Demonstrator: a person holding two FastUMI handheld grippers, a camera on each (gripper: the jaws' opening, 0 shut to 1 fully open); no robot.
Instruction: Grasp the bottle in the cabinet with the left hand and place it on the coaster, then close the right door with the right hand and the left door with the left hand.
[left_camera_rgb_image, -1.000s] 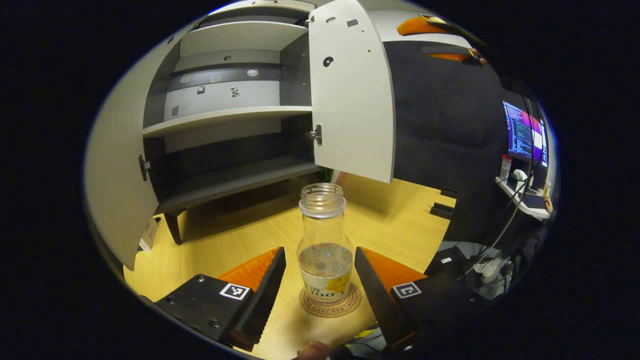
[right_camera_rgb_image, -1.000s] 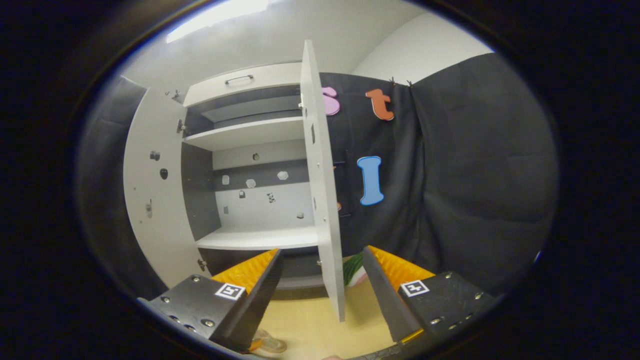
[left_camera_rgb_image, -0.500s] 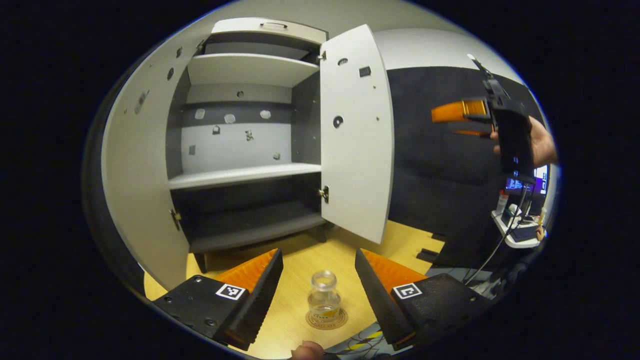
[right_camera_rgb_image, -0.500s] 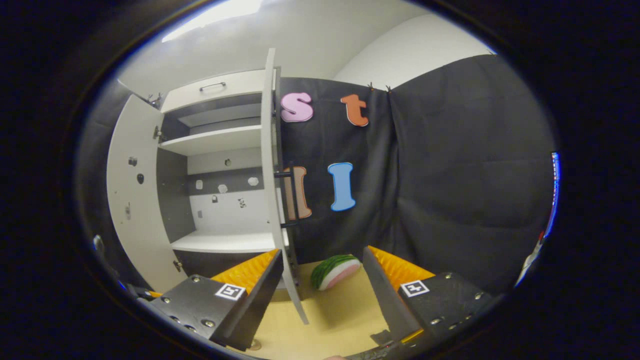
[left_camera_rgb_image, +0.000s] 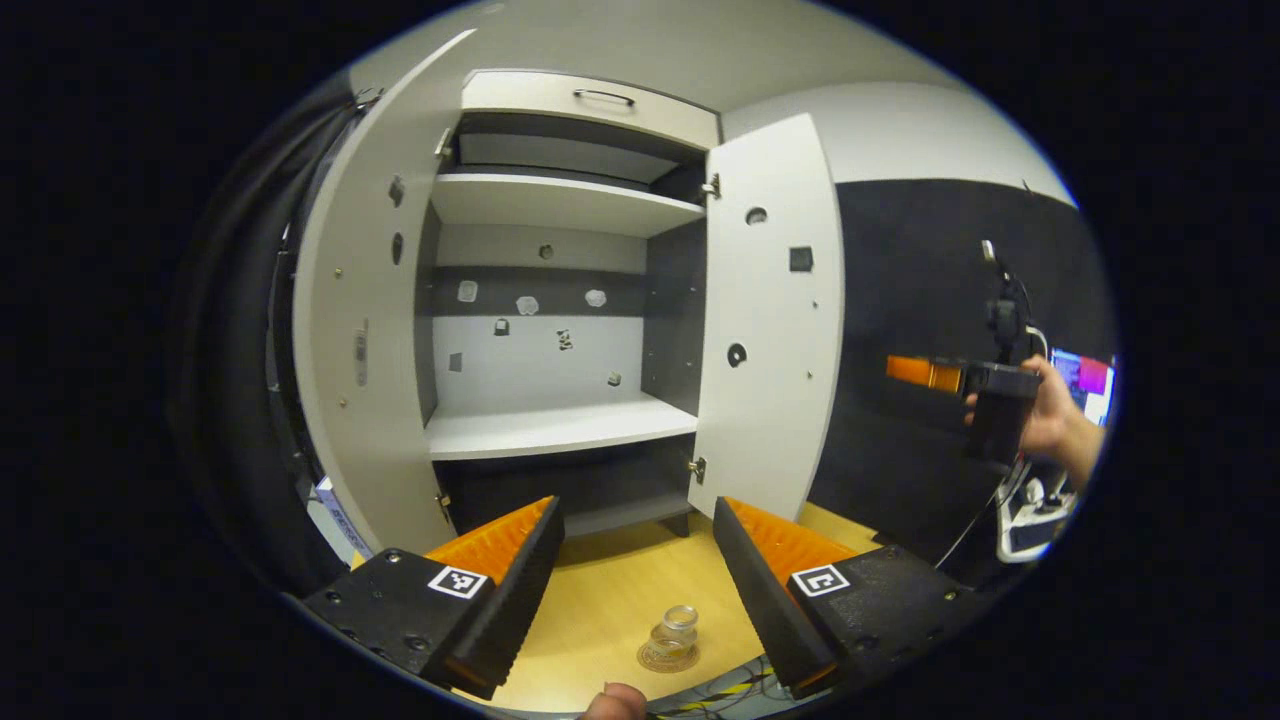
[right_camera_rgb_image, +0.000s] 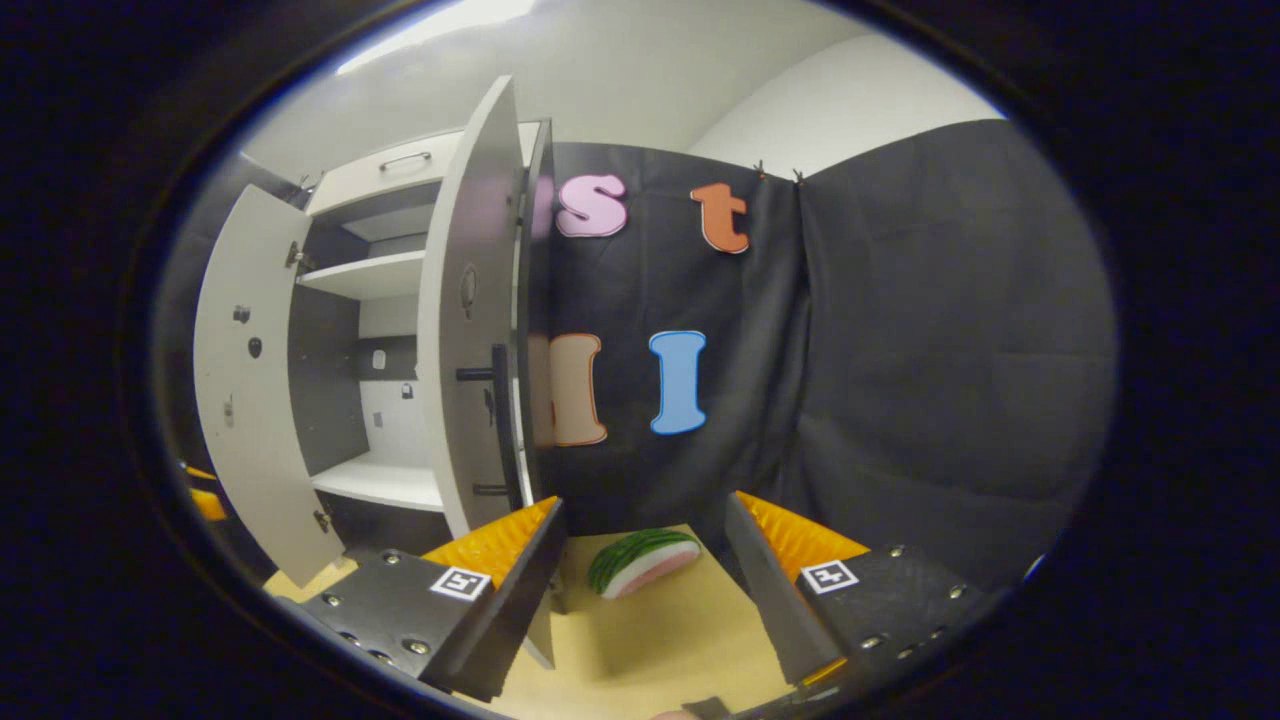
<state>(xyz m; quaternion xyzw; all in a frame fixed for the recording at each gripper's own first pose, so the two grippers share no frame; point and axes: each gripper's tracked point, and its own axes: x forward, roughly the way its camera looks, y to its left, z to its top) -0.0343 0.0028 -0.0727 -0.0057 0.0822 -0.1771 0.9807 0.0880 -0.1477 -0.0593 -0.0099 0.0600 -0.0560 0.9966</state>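
The clear bottle (left_camera_rgb_image: 677, 632) stands upright on the round coaster (left_camera_rgb_image: 668, 657) on the wooden table, far below my left gripper (left_camera_rgb_image: 638, 570), which is open and holds nothing. The cabinet (left_camera_rgb_image: 560, 300) stands with both doors open. Its right door (left_camera_rgb_image: 770, 320) faces me, and the left door (left_camera_rgb_image: 350, 330) swings out at the left. In the right gripper view my right gripper (right_camera_rgb_image: 645, 575) is open, to the right of the right door's outer face (right_camera_rgb_image: 468, 340) and its dark handle (right_camera_rgb_image: 500, 420). The right gripper (left_camera_rgb_image: 925, 372) also shows in the left gripper view, held by a hand (left_camera_rgb_image: 1050, 415).
A watermelon slice (right_camera_rgb_image: 640, 560) lies on the table (right_camera_rgb_image: 660, 640) behind the right door. Black cloth hangs behind and to the right. A monitor (left_camera_rgb_image: 1085, 380) and a small shelf sit at the far right of the left gripper view.
My left gripper has lifted and drawn back from the bottle, which now looks small below. My right gripper has moved round to the right door's outer side.
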